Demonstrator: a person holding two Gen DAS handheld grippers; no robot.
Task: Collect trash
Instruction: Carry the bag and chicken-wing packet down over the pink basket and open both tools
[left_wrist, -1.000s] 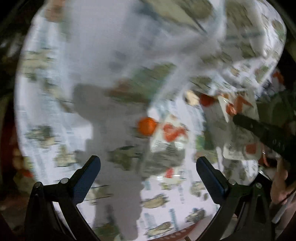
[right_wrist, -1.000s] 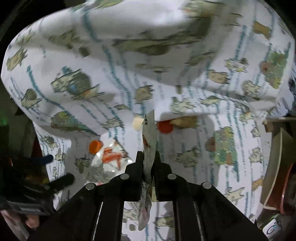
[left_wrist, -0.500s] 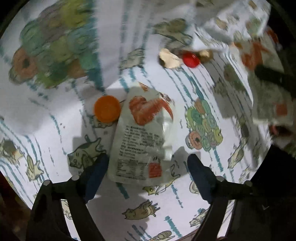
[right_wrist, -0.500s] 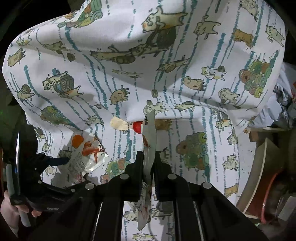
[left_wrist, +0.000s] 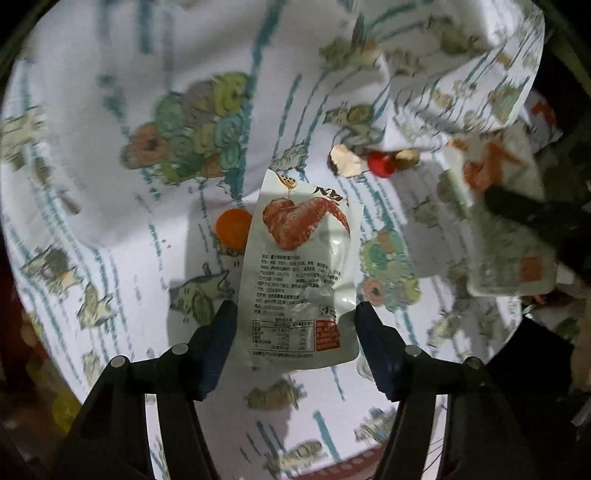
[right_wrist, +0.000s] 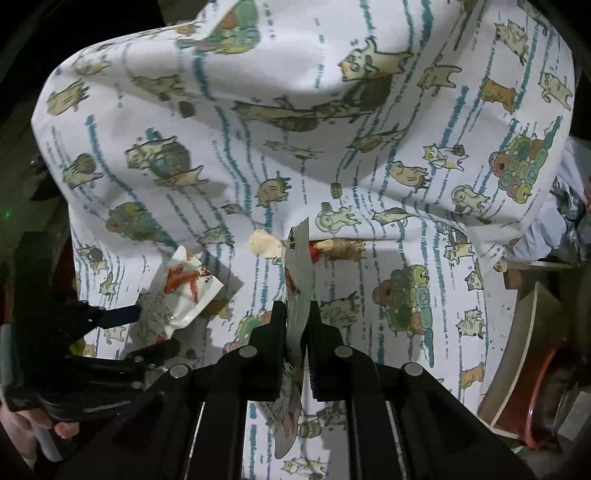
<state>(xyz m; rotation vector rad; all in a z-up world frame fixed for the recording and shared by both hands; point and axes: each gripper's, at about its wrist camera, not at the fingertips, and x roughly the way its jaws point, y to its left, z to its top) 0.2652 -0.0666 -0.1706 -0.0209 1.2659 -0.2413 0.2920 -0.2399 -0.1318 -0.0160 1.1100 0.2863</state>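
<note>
While the left gripper (left_wrist: 293, 325) holds its jaws wide around a wrapper (left_wrist: 301, 273) lying at frame centre on the cloth (left_wrist: 110, 206), an orange cap (left_wrist: 233, 229) sits just left of it. The right gripper (right_wrist: 297, 314) has its jaws clamped on a second wrapper (right_wrist: 300, 273), edge-on at centre frame.

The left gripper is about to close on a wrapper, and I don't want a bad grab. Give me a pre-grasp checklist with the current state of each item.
1. Left gripper jaws open: ok.
2. Chicken wing snack packet between the left jaws: ok, its lower end lies between them.
3. Packet clear of the orange bottle cap: not ok, the cap sits partly under the packet's left edge.
4. Packet flat on the cat-print cloth: ok.
5. Right gripper secure on its own wrapper: ok, jaws shut on it, held edge-on.
6. Red bottle cap and paper scrap out of the way: ok, they lie beyond the packet.
</note>
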